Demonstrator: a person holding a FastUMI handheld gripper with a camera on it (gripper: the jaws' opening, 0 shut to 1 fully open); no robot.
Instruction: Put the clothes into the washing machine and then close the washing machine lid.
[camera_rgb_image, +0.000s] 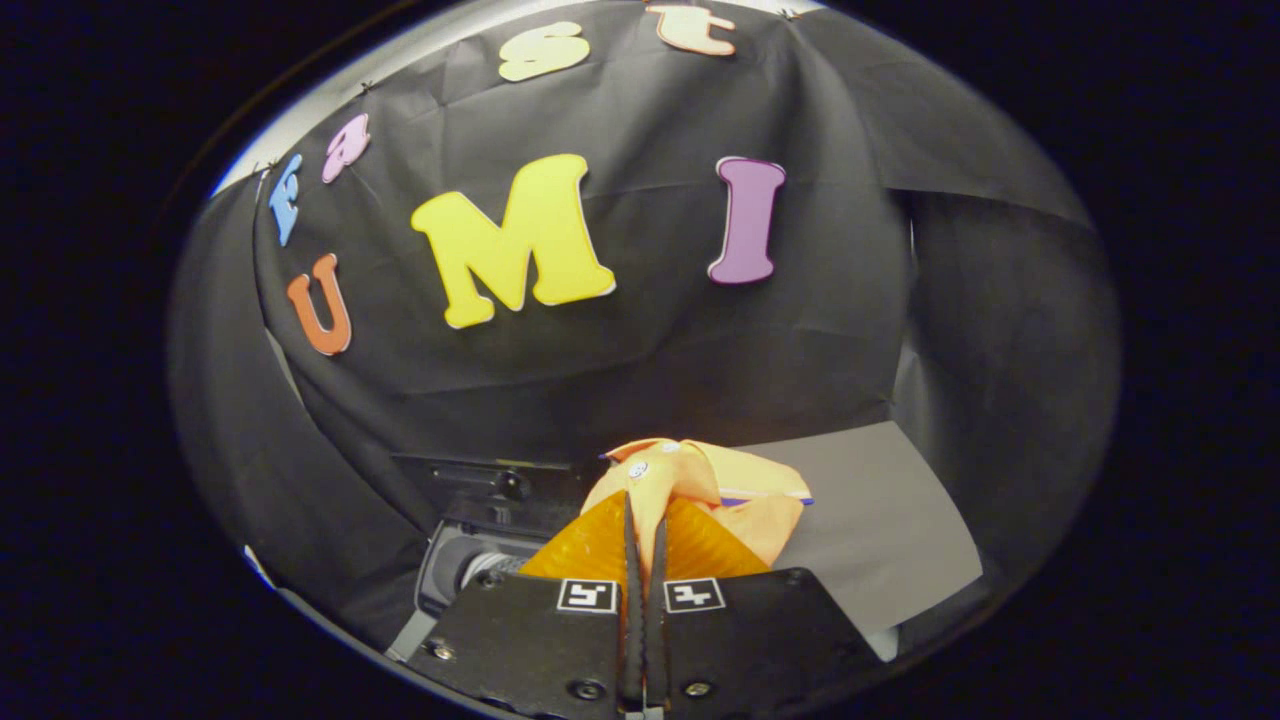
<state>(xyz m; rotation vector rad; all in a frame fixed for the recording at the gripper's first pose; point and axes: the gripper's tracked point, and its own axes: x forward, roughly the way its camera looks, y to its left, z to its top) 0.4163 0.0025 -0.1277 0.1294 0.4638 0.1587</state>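
Note:
A small orange garment (700, 480) with a blue trim hangs bunched from my gripper (645, 525), whose two fingers are pressed together on the cloth. The cloth sticks up and out just past the fingertips, lifted above the table. Below and to the left of the fingers lies the washing machine (480, 540), a dark top-loading unit with its round drum opening (470, 572) partly in sight. The fingers and the garment cover the machine's right part, and I cannot tell how its lid stands.
A grey table surface (880, 510) spreads to the right of the fingers. The black cloth wall (650, 340) of the booth stands close behind the machine and wraps around both sides.

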